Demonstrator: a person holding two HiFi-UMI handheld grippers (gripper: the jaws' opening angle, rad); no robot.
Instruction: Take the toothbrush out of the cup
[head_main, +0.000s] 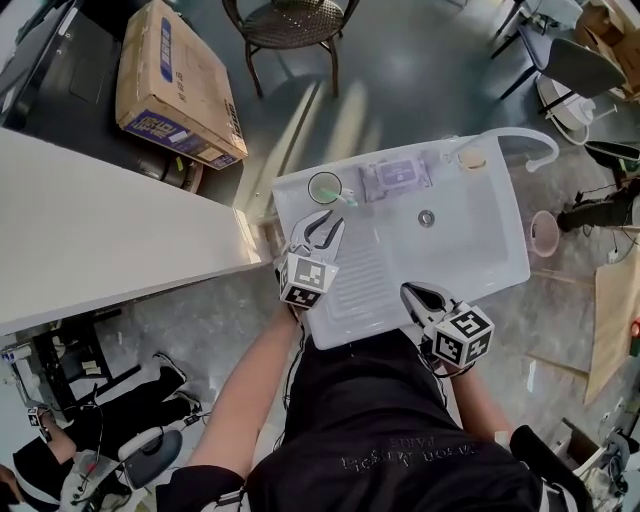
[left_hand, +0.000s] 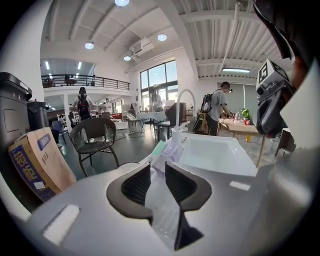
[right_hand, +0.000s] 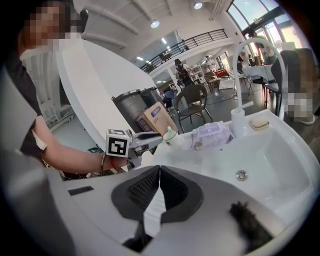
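A green-rimmed cup (head_main: 325, 187) stands on the back left corner of the white sink (head_main: 480, 250). A green toothbrush (head_main: 348, 198) leans out of it to the right. My left gripper (head_main: 328, 218) is open just in front of the cup, with nothing between its fingers. In the left gripper view the toothbrush (left_hand: 158, 148) shows just beyond the gap of the left gripper (left_hand: 157, 167), and the cup is mostly hidden by the left jaw. My right gripper (head_main: 408, 290) is shut and empty at the sink's front edge. The right gripper view shows the cup (right_hand: 170, 137) past the right gripper (right_hand: 159, 170).
A pack of wipes (head_main: 393, 177) lies right of the cup, then a soap bar (head_main: 472, 158) and the faucet (head_main: 520, 140). The drain (head_main: 427, 217) sits mid-basin. A white counter (head_main: 100, 230) runs along the left, with a cardboard box (head_main: 178, 85) and a chair (head_main: 290, 25) beyond.
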